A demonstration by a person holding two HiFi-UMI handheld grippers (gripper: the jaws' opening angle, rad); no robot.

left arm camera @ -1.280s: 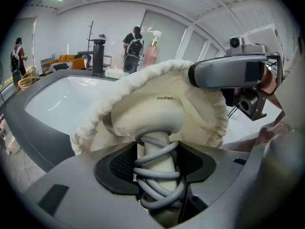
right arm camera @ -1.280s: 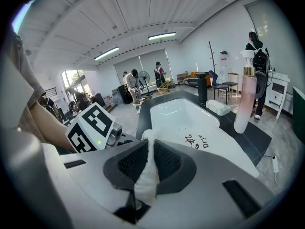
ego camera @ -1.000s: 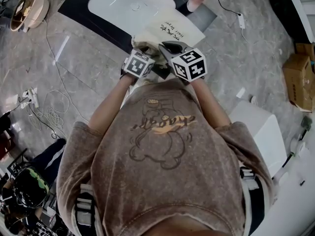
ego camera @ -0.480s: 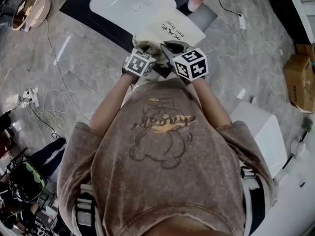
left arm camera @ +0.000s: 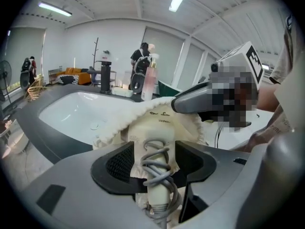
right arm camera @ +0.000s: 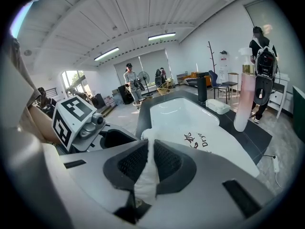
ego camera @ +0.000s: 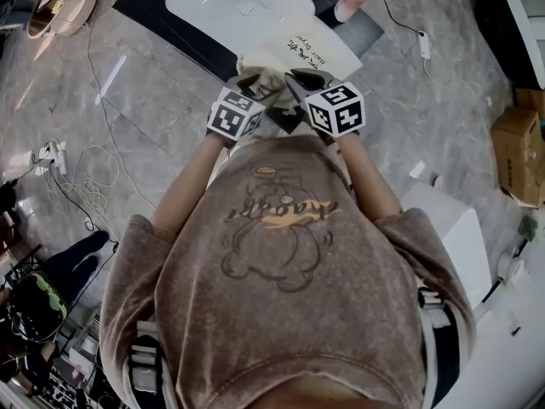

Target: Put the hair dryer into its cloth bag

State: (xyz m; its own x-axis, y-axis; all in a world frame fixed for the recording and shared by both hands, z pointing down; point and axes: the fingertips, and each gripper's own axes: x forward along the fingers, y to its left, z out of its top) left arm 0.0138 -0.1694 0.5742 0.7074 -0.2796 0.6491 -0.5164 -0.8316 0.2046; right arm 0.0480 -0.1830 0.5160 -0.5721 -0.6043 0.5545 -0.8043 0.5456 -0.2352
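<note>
Plainly the job is partway done. The left claw (left arm camera: pixel 153 160) is clenched on the hair dryer (left arm camera: pixel 158 191) at its pale handle, which has the grey cord (left arm camera: pixel 164 173) wound round it and stands upright between the two dark pads. The right claw (right arm camera: pixel 150 163) is clamped on a fold of white cloth, the rim of the cloth bag (right arm camera: pixel 209 144), and holds that side of the mouth up. Just beyond the left claw, the handle runs into the puckered mouth of the bag. The dryer's head appears to be inside already, though cloth hides it and I cannot tell how deep it sits. By my reading, the handle and cord are yet to be pushed in and the mouth then closed. From above, the two claws sit close side by side just in front of the person's chest. The rest of the bag stretches away from them, lying flat on the dark table (left arm camera: pixel 43 137) with its handwritten label facing up. A white basin (left arm camera: pixel 71 109) is sunk into the table just past it, and a tall pink bottle (right arm camera: pixel 245 99) stands near the far corner.
</note>
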